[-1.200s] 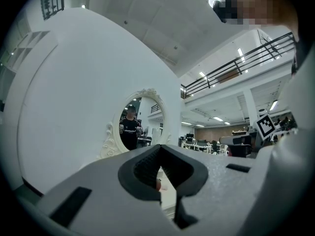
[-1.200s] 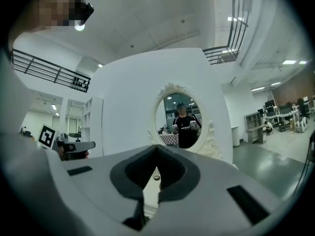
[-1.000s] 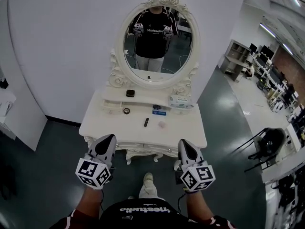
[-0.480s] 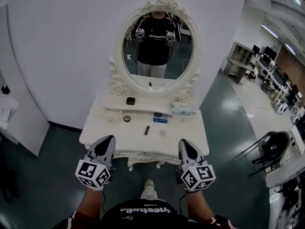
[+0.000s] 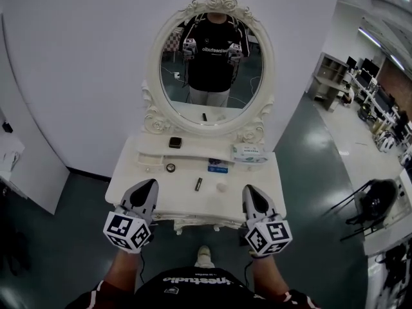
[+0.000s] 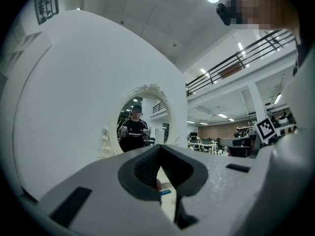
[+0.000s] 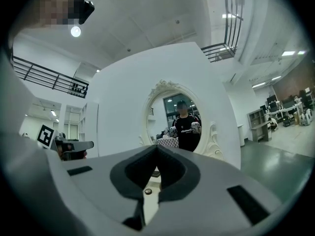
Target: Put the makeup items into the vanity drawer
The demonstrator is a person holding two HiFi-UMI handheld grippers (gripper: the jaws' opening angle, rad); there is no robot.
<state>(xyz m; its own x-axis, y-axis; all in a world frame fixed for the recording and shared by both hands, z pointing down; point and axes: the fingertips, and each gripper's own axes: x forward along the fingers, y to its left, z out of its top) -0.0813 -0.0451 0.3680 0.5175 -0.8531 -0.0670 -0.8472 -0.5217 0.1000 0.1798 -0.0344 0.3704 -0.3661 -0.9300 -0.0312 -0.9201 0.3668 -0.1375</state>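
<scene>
A white vanity table (image 5: 145,188) with an oval mirror (image 5: 209,63) stands in front of me. On its top lie a small round pot (image 5: 170,167), a blue box (image 5: 217,166), a black lipstick tube (image 5: 198,184) and a pale round item (image 5: 221,187). A dark square compact (image 5: 174,142) sits on the raised shelf. My left gripper (image 5: 150,184) and right gripper (image 5: 249,189) hover side by side over the table's front edge. Both are shut and hold nothing. The table top hides the drawer front below it.
A white tissue pack (image 5: 248,152) lies at the shelf's right end. The white wall rises behind the mirror (image 6: 142,119), which also shows in the right gripper view (image 7: 182,122). Dark green floor surrounds the table; a black chair (image 5: 376,201) stands at the far right.
The vanity has drawn closer and its front edge now lies under both grippers. The grippers keep the same places in the head view, both still shut.
</scene>
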